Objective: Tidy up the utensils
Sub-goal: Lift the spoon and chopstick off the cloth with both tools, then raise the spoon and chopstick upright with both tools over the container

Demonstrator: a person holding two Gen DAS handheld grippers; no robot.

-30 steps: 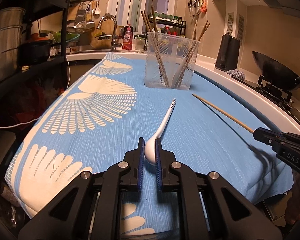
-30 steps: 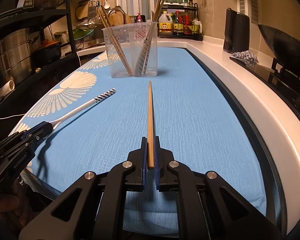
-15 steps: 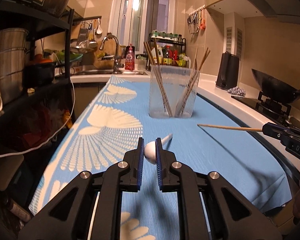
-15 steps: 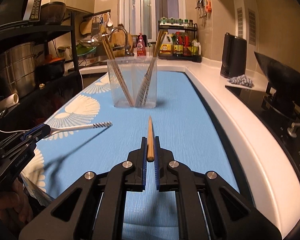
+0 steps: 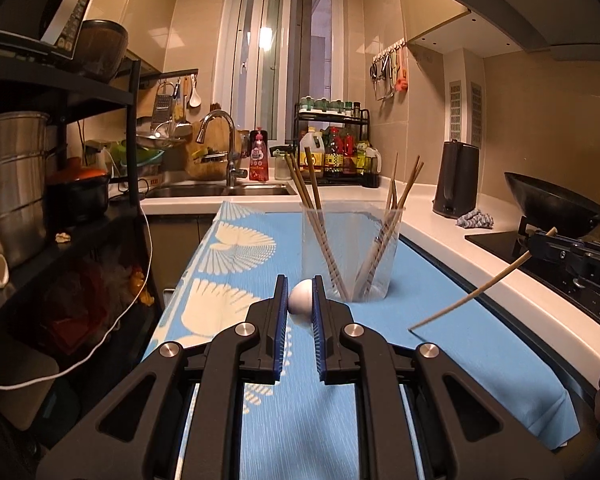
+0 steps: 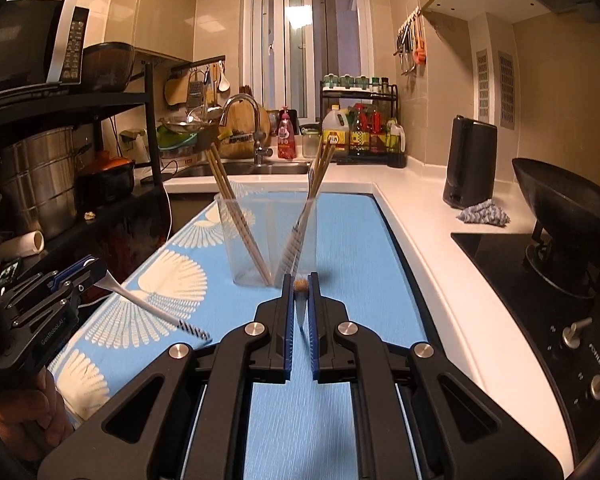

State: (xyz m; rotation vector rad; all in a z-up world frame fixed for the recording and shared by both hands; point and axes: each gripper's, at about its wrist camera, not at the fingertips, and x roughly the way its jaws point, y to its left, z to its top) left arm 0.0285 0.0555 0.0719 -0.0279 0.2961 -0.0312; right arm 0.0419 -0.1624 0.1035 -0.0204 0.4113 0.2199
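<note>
My left gripper (image 5: 300, 304) is shut on the bowl of a white spoon (image 5: 300, 302); its striped handle (image 6: 156, 312) hangs down toward the blue cloth in the right wrist view. My right gripper (image 6: 300, 286) is shut on a wooden chopstick (image 6: 300, 283), seen end-on; in the left wrist view the chopstick (image 5: 472, 296) slants down with its tip near the cloth. A clear plastic cup (image 5: 352, 252) holding several chopsticks stands ahead on the cloth; it also shows in the right wrist view (image 6: 266, 240).
A blue cloth with white fans (image 5: 440, 320) covers the counter. A black kettle (image 6: 470, 162) and a rag (image 6: 482, 214) sit at the right, a wok (image 6: 560, 200) on the stove. Dark shelves with pots (image 5: 16, 184) stand left. A sink (image 5: 220, 190) lies beyond.
Both grippers have lifted their utensils off the cloth and tilted up. The spoon handle and the chopstick tip now point downward, and the cup is nearer.
</note>
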